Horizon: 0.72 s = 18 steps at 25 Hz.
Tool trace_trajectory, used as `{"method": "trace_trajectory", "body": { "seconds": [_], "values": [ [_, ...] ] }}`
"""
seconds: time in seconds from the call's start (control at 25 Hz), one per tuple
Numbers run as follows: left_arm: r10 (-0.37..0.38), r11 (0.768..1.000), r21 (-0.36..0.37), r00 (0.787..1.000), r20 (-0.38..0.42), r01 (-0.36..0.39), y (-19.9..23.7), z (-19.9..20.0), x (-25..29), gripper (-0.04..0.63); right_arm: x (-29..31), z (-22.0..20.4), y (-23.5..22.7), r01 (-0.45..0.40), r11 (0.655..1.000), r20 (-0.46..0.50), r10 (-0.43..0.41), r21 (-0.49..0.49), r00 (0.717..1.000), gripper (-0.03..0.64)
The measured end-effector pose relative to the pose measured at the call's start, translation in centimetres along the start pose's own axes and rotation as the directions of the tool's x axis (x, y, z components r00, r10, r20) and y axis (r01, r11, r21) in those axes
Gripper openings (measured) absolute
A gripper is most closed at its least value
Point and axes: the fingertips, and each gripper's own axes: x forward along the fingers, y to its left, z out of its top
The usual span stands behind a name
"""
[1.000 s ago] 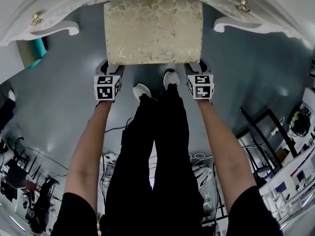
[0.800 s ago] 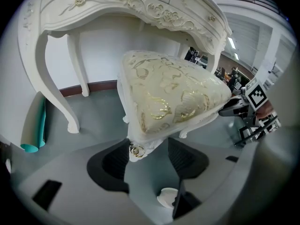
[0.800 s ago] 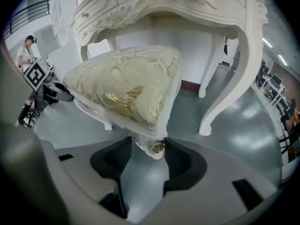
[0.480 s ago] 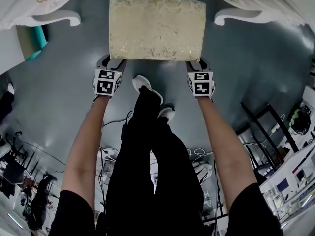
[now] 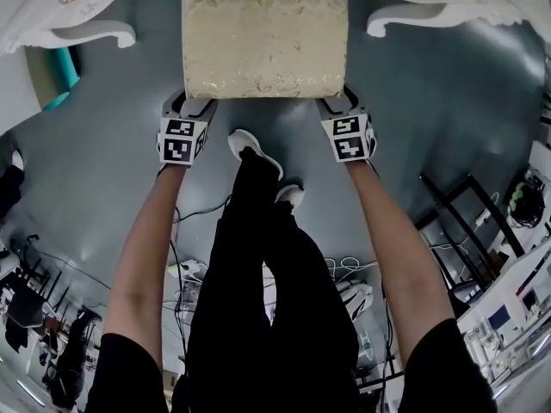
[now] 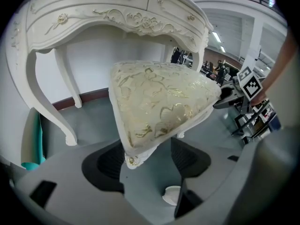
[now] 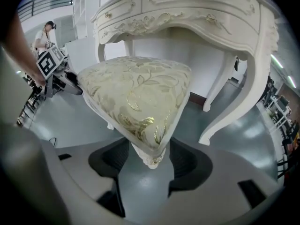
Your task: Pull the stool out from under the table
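Upholstered stool [image 5: 265,41] now drawn out from the dressing table [image 5: 82,33], left gripper [image 5: 191,108] and right gripper [image 5: 337,107] jaws opening off its near corners, pull seemingly done.

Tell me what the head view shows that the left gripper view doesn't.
Only the head view: the person's legs and floor cables. Only the left gripper view: the table's drawer fronts and the stool's carved corner between the left tongs' opening jaws, not pressed. Both: the stool's cushion, the table's curved legs and the teal object.
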Motion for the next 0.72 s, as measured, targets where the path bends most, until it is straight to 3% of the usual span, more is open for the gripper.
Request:
{"method": "trace_trajectory", "body": {
  "seconds": [0.2, 0.72],
  "values": [
    [-0.008, 1.000, 0.025, 1.000, -0.024, 0.008, 0.0, 0.7, 0.3, 0.325, 0.1, 0.1, 0.1, -0.022, 1.000, -0.015, 0.022, 0.002, 1.000, 0.272],
    [-0.011, 1.000, -0.007, 0.999, -0.036, 0.011, -1.0, -0.4, -0.4, 0.324, -0.4, -1.2, 0.2, -0.023, 0.999, -0.023, 0.023, 0.033, 0.999, 0.245]
  ]
}}
